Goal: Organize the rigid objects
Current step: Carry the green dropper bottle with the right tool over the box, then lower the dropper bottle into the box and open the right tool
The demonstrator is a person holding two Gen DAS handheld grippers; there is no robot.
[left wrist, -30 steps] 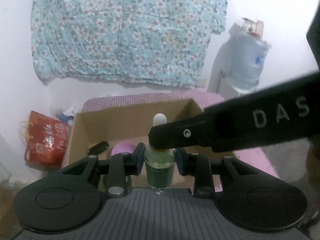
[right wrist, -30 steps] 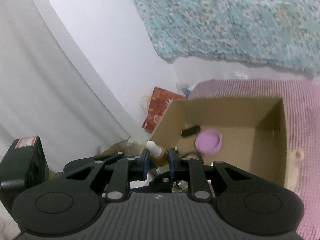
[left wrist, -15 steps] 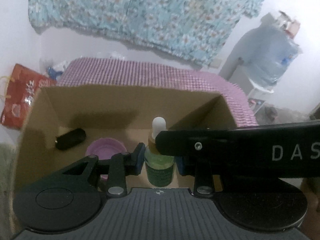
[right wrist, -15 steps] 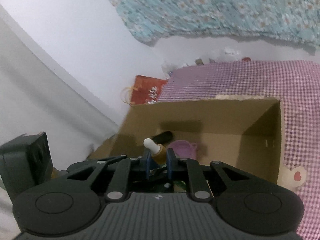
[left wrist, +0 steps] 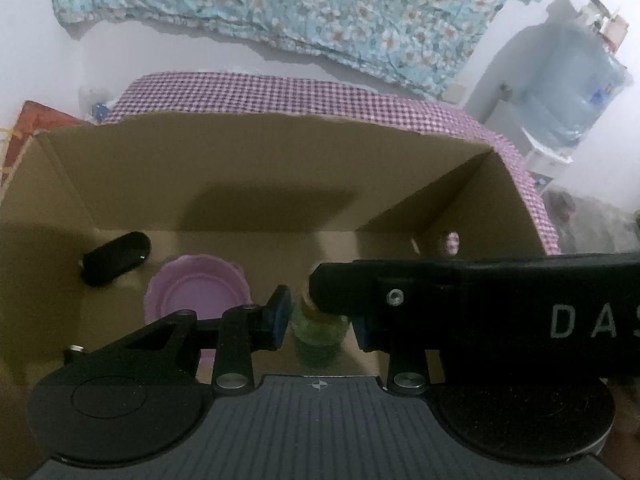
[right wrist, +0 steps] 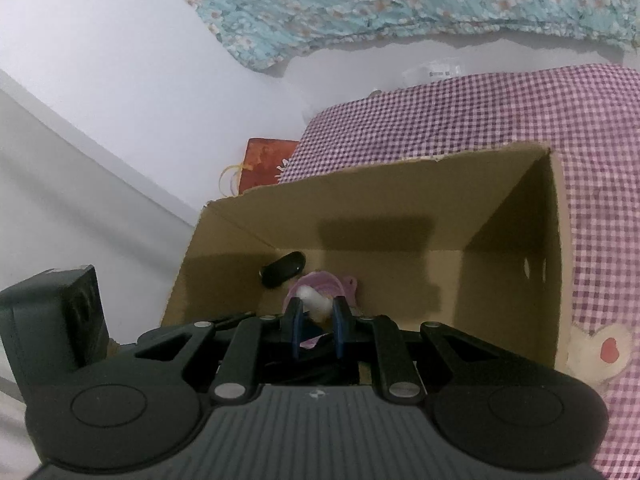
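A green dropper bottle [left wrist: 320, 332] stands upright between the pads of my left gripper [left wrist: 320, 320], which is shut on its body. My right gripper [right wrist: 316, 316] is shut on the same bottle's neck, just under the white rubber bulb [right wrist: 310, 298]. In the left wrist view one of its black fingers [left wrist: 440, 300] crosses over the bottle and hides the top. Both grippers hang over the near side of an open cardboard box [left wrist: 260, 172]. On the box floor lie a black oblong object [left wrist: 116, 258] and a purple round dish [left wrist: 196, 300].
The box [right wrist: 400, 208] sits on a purple checked cloth [right wrist: 500, 112]. A red bag [right wrist: 268, 164] stands beyond its left corner. A large water jug [left wrist: 576, 80] is at the right, and a floral cloth [left wrist: 280, 0] hangs on the wall behind.
Both grippers have moved forward and down with the bottle, so the box now fills the views. The right finger now covers the bottle's white top in the left wrist view.
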